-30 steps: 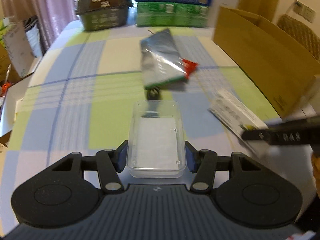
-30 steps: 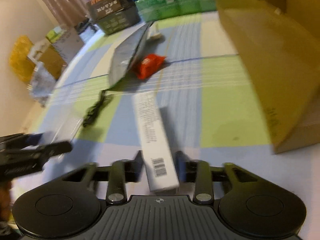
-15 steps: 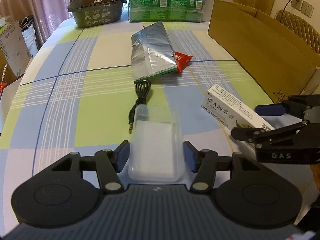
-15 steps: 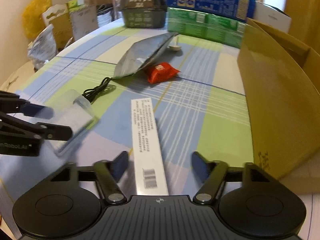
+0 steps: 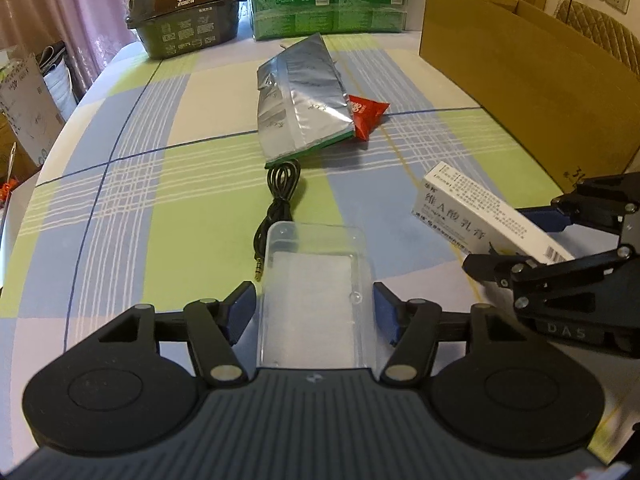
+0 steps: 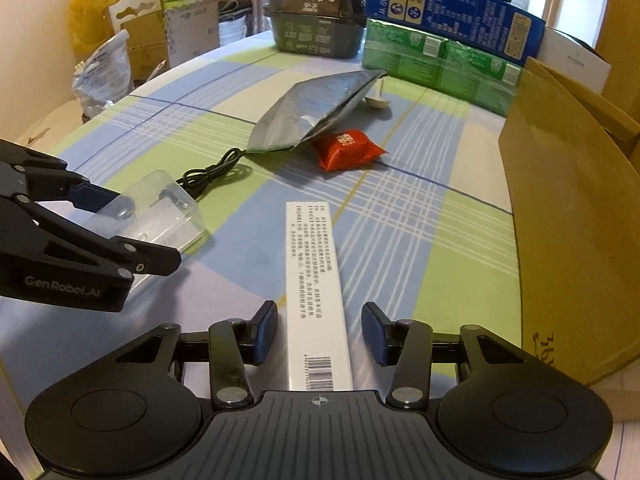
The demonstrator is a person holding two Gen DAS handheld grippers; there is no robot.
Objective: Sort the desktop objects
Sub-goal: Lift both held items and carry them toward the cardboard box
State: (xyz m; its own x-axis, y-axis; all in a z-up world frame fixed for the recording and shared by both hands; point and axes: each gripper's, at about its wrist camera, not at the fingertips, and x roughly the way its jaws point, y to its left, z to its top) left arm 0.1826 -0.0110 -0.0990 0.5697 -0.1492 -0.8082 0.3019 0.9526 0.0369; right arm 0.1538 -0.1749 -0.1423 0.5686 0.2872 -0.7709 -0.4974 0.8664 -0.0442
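A clear plastic box (image 5: 316, 296) lies flat on the checked tablecloth between the fingers of my left gripper (image 5: 315, 312). The jaws are open and sit just off its side walls. The clear box (image 6: 160, 208) also shows in the right wrist view, with the left gripper (image 6: 136, 232) straddling it. A long white medicine carton (image 6: 314, 288) lies on the cloth between the pads of my right gripper (image 6: 320, 330). That gripper is open with a small gap on each side. From the left wrist view the carton (image 5: 472, 216) and right gripper (image 5: 532, 236) sit at the right.
A black audio cable (image 5: 280, 196), a silver foil pouch (image 5: 300, 104) and a red snack packet (image 5: 366, 114) lie mid-table. A tall open cardboard box (image 5: 532, 80) stands along the right. Green and blue cartons (image 5: 328, 12) and a dark food tub (image 5: 184, 20) line the far edge.
Both objects came down from a lifted grip onto the cloth. My right gripper let go of the carton, opened wide, then narrowed again. My left jaws eased slightly off the clear box.
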